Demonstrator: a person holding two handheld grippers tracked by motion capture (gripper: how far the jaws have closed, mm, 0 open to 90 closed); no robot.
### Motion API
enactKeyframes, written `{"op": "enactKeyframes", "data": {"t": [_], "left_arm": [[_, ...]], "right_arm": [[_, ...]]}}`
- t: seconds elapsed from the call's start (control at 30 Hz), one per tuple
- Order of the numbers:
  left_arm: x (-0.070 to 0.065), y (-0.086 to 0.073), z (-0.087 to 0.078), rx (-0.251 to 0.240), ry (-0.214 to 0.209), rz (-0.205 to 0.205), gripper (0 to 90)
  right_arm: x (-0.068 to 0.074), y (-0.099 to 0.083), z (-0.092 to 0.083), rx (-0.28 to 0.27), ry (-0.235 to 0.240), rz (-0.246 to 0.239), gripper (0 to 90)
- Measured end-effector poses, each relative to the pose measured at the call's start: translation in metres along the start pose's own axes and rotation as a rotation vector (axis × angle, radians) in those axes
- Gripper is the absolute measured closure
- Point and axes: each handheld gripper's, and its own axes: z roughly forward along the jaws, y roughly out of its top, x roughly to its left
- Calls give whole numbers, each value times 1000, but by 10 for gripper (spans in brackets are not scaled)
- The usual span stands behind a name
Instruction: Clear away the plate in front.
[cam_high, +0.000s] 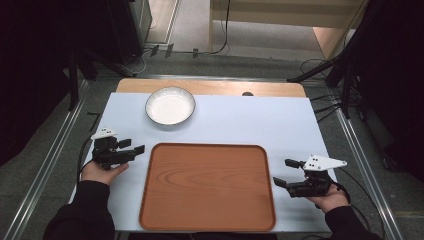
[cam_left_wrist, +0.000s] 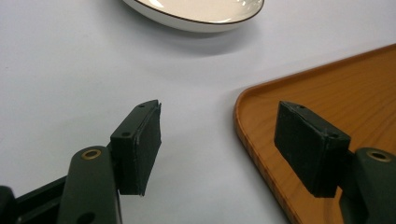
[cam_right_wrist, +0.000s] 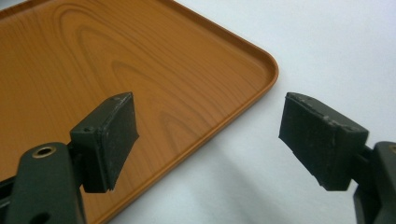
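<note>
bowl (cam_left_wrist: 196, 14) cut off at top | left claw (cam_high: 134, 146) wide | right claw (cam_high: 286, 173) wide | tray (cam_high: 207, 220) bare

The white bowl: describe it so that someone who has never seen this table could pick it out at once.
Start from the white sheet covering the table, then find the large wooden tray at its near middle. Just beyond the tray's far left corner sits the white bowl. It is round, shallow and empty with a thin dark rim, unlike the flat rectangular brown tray.
</note>
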Motion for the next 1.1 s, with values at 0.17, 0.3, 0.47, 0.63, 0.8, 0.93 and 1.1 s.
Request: {"op": "enactKeyframes", "data": {"t": [0.17, 0.3, 0.47, 0.63, 0.8, 0.93, 1.1], "left_arm": [[-1, 9, 5, -9, -12, -10, 322], [-4, 13, 6, -11, -15, 10, 323], [-6, 20, 13, 7, 1, 29, 312], [-7, 23, 17, 36, 14, 45, 308], [-5, 29, 19, 38, 20, 36, 302], [-4, 40, 22, 33, 10, 15, 296], [-1, 58, 28, 30, 44, 11, 308]], "right_arm": [[0, 0, 0, -2, -1, -3, 200], [0, 0, 0, -5, 0, -1, 197], [0, 0, 1, -15, 1, 6, 196], [0, -1, 1, -4, -1, 2, 196], [0, -1, 1, 1, 0, 5, 196], [1, 0, 1, 5, -1, 4, 195], [-1, -1, 1, 9, -5, 9, 195]]}}
